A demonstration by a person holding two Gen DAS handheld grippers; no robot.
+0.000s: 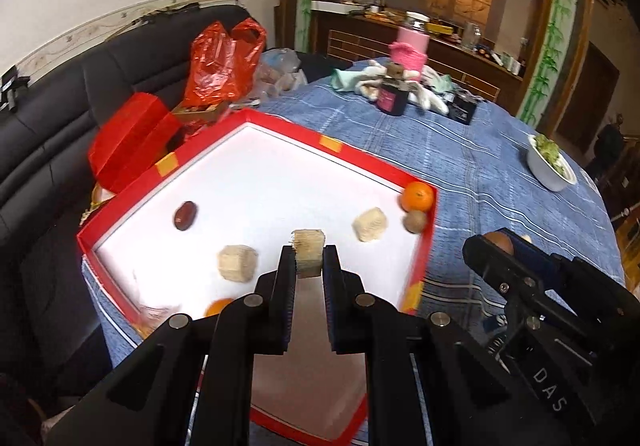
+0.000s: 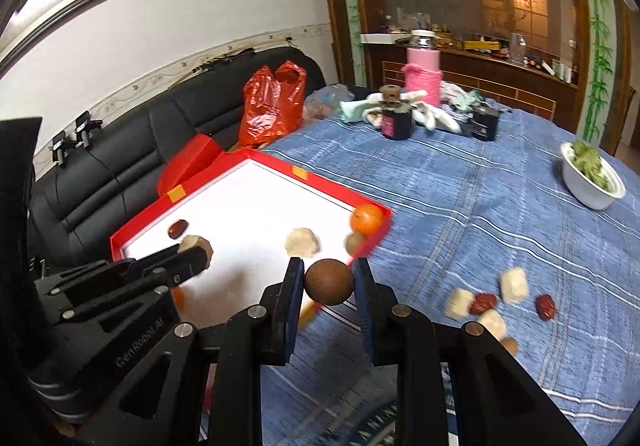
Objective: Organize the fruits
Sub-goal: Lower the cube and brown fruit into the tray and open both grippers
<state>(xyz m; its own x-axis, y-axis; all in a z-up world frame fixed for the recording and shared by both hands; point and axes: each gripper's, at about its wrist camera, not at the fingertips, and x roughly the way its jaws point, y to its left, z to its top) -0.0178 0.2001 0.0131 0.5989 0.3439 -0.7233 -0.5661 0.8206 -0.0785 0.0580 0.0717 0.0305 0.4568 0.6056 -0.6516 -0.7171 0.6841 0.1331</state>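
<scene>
Desk cloth [image 2: 460,206]: blue woven fabric, matt. Tray [image 1: 372,162]: red cardboard rim, smooth white floor. Sofa [image 1: 60,106]: glossy black leather-look.

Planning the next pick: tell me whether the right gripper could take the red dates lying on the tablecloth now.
Probably not yet: the right gripper is shut on a brown round fruit. The red dates lie unobstructed on the tablecloth.

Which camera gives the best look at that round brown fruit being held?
The right wrist view: the round brown fruit sits centred between the right gripper fingers. The left wrist view shows only its top above that gripper.
</scene>
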